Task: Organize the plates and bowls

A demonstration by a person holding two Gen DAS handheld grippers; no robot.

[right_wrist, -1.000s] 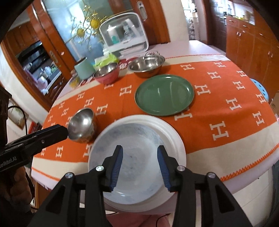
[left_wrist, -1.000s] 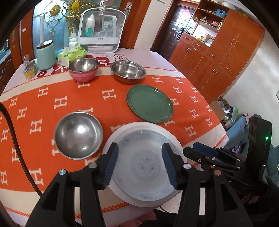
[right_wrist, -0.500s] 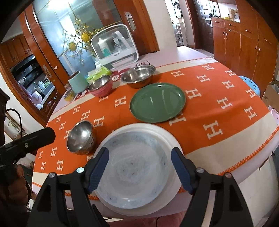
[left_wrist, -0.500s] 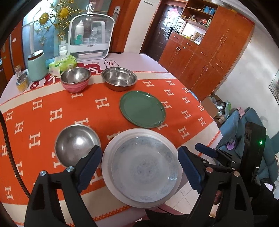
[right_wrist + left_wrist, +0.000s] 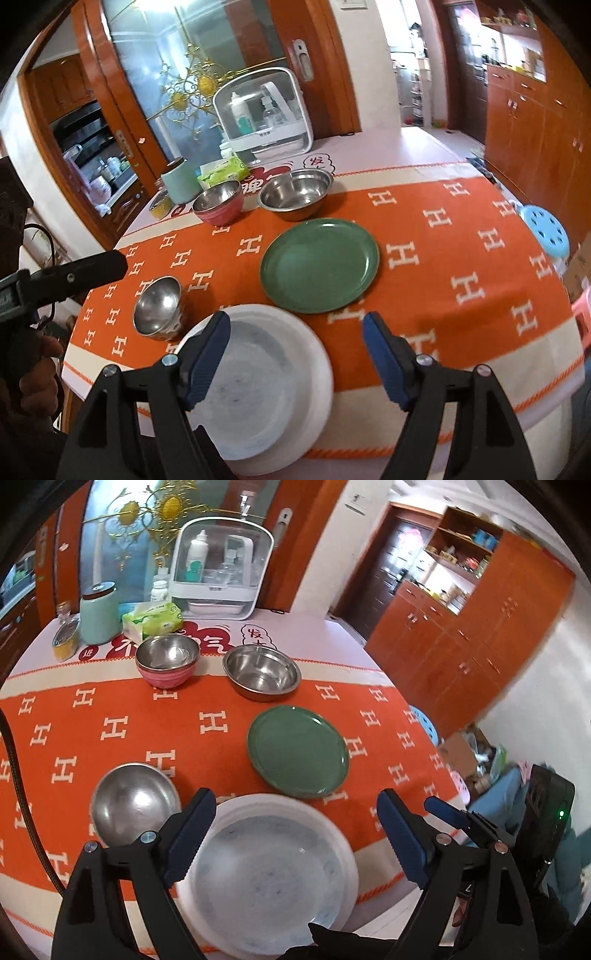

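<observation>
Both tongs, left [image 5: 295, 834] and right [image 5: 295, 354], having just spread wide and drawn back, hang released and empty over the white plate [image 5: 266, 878] at the worktop's near edge, steel bowl [image 5: 133, 805] beside it, green plate [image 5: 297, 751] beyond

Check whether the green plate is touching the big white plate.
Apart. In the right wrist view a strip of orange cloth shows between the green plate and the white plate's rim; the left wrist view shows the same gap.

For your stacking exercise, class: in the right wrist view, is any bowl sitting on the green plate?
No, the green plate lies bare on the orange cloth.
</observation>
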